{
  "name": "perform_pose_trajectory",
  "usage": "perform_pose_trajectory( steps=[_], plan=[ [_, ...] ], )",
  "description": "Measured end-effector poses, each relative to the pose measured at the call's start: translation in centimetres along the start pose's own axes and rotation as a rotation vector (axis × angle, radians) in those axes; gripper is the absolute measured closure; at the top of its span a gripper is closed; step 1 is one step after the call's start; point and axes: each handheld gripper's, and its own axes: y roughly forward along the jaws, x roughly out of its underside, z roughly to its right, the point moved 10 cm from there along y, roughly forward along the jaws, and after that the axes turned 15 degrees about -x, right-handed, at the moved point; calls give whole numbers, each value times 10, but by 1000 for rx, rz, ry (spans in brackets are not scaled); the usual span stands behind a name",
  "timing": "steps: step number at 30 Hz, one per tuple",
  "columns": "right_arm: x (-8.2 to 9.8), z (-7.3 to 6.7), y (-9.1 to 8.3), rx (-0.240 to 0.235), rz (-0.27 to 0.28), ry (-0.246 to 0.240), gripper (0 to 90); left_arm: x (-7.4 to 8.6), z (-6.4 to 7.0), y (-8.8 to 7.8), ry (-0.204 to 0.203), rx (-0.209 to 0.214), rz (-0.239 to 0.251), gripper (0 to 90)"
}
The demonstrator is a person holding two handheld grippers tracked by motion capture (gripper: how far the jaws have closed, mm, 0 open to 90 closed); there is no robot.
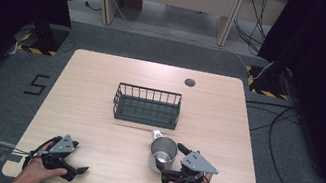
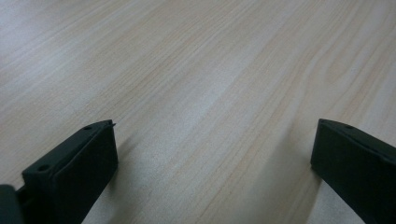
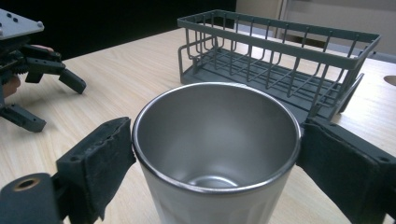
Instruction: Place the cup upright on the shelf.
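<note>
The steel cup stands upright on the table, mouth up, its long axis vertical, just in front of the wire basket. The right gripper brackets its rim, pads touching or nearly so. The left gripper rests wide apart over bare wood

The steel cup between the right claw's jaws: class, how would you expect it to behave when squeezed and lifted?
The steel cup looks rigid, so it probably won't dent. Its polished wall looks slippery, though the right claw has padded jaws flanking the rim. It stands upright and empty on the table, so it is likely light and might tip if nudged near the top.
</note>
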Motion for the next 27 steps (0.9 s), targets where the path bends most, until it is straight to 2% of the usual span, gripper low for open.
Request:
perform_pose_trajectory(
  steps=[10,15,23,27],
  plan=[
    [-2,4,17,15,0,-15,42,0,0,0,2,1,0,0],
    [-4,6,24,23,12,2,44,0,0,0,2,1,0,0],
    [-4,7,30,34,11,8,47,0,0,0,2,2,-1,0],
    [-3,7,30,21,1,-4,53,0,0,0,2,2,0,0]
  ],
)
